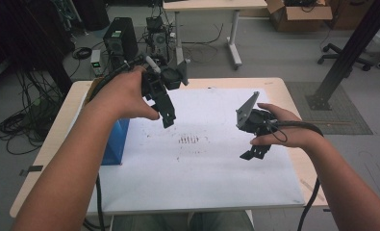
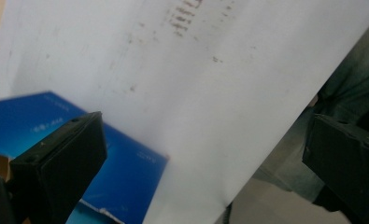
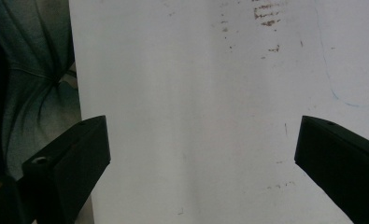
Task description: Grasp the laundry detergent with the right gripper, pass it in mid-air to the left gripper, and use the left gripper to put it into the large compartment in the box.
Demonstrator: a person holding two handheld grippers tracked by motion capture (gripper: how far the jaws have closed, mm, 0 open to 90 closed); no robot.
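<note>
My left gripper (image 1: 168, 119) hangs above the white board (image 1: 202, 163), left of its middle, jaws pointing down. In the left gripper view that gripper (image 2: 203, 140) is open with nothing between its jaws. A blue box (image 2: 126, 168) lies below its left jaw. The same blue box (image 1: 115, 142) sits at the board's left edge, partly hidden by my left forearm. My right gripper (image 1: 252, 153) is low over the right side of the board. In the right gripper view it (image 3: 203, 140) stands open over the bare white board (image 3: 196, 93).
The board carries faint brown marks (image 1: 188, 140) near its middle. It lies on a wooden table (image 1: 53, 139). On the floor behind stand computer boxes and cables (image 1: 120, 41), a desk leg (image 1: 234, 43) and a black post (image 1: 341, 62). My trousers (image 2: 350, 84) are beyond the board's near edge.
</note>
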